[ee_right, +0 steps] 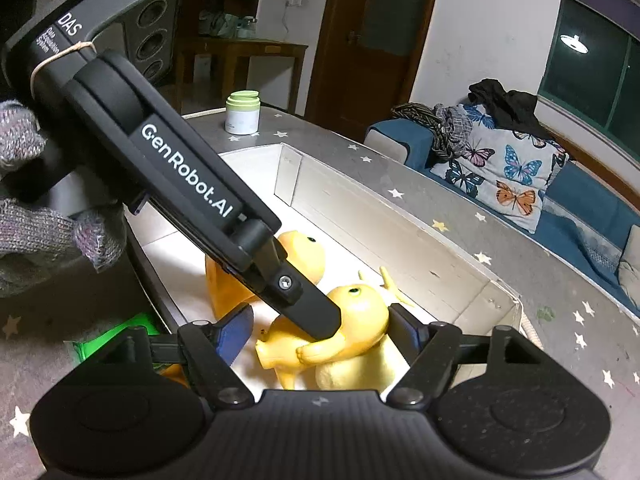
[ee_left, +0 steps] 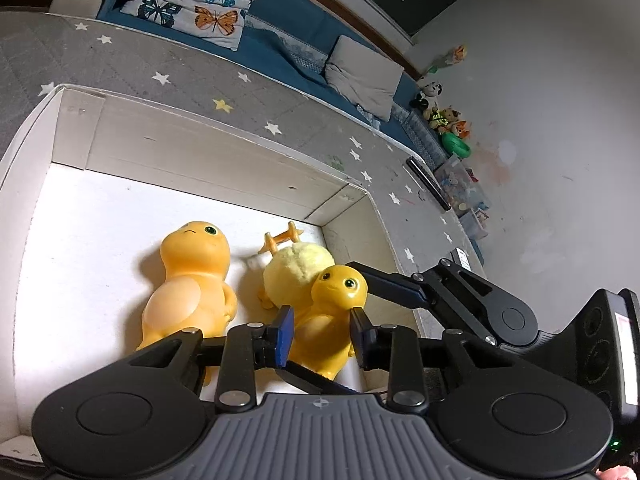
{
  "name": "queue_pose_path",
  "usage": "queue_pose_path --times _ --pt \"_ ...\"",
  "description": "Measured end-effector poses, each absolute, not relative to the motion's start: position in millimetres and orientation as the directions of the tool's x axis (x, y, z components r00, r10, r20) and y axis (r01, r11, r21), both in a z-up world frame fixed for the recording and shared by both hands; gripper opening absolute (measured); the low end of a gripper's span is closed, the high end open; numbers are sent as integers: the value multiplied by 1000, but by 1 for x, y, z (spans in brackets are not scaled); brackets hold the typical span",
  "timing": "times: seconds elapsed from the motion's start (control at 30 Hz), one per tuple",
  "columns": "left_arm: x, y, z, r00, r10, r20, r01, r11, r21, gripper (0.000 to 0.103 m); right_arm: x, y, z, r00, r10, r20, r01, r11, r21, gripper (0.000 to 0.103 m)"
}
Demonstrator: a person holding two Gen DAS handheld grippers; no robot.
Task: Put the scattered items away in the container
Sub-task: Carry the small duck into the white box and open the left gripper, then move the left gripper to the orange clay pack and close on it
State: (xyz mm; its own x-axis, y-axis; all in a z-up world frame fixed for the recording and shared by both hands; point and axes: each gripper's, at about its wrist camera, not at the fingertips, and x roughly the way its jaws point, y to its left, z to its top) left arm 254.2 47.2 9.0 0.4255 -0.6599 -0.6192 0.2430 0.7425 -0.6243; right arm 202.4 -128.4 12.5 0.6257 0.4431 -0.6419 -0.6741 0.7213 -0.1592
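My left gripper (ee_left: 321,330) has its fingers on either side of the small orange toy (ee_left: 328,316), pinching its body inside the white box (ee_left: 200,160). My right gripper (ee_right: 320,334) is spread wide around the same toy, one finger on each side, not clearly touching. A yellow plush (ee_left: 298,270) lies just behind the toy, and a larger orange toy (ee_left: 192,280) lies beside them on the box floor. The box sits on a grey starred mat (ee_left: 168,68).
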Motion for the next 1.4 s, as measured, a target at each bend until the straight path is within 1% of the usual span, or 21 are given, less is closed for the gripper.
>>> queue_pose_path --times 0.27,0.7,1.1,1.33,1.4 --pt "254 52 5 433 -627 -648 218 770 -599 33 193 -140 19 627 458 -630 -665 736 -127 75" --pt "250 51 7 437 -599 -671 205 792 -574 33 166 -163 36 658 487 -574 -650 752 -108 77" --pt "216 58 25 513 -571 -641 209 807 -552 33 119 -175 37 692 504 -517 -633 768 -100 77" --pt "173 65 38 574 -547 -609 221 820 -528 33 94 -169 18 663 517 -542 -638 768 -48 78" --pt "159 67 39 590 -543 -598 223 821 -526 33 89 -166 11 655 513 -554 -639 768 -44 81"
